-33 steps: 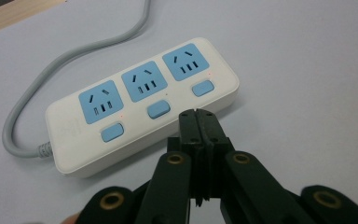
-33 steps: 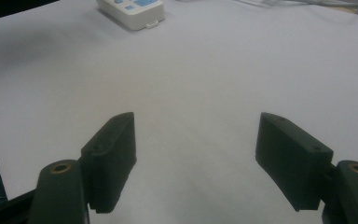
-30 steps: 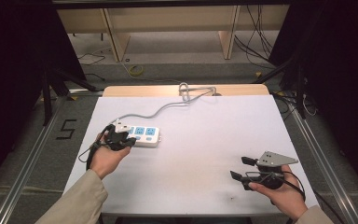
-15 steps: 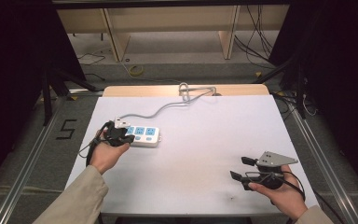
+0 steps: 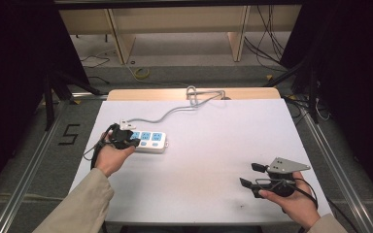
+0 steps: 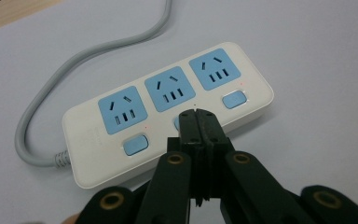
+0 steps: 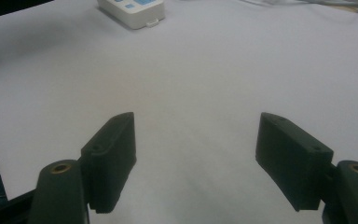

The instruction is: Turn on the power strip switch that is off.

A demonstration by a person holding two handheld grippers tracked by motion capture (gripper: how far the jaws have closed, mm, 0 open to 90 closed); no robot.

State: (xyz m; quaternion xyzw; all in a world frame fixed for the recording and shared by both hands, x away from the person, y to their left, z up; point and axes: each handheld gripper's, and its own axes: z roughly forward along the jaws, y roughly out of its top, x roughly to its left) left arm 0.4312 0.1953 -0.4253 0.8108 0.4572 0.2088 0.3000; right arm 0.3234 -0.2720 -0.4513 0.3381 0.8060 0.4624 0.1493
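A white power strip [image 5: 150,141] with three blue sockets and blue switches lies at the left of the white table. Its grey cable [image 5: 170,112] runs toward the far edge. My left gripper [image 5: 130,142] is shut with nothing between its jaws. In the left gripper view its joined tips [image 6: 198,115] sit over the middle switch of the strip [image 6: 158,116] and hide most of it. I cannot tell whether they press it. My right gripper [image 5: 249,174] stands open near the front right, jaws wide apart [image 7: 196,123] over bare table, far from the strip [image 7: 133,11].
The cable [image 6: 74,65] coils at the table's far edge near a wooden board [image 5: 194,93]. Metal rails [image 5: 29,160] flank the table on both sides. Wooden shelf legs [image 5: 116,34] stand on the floor beyond.
The left gripper has edged slightly farther over the power strip. The right gripper has stayed in place.
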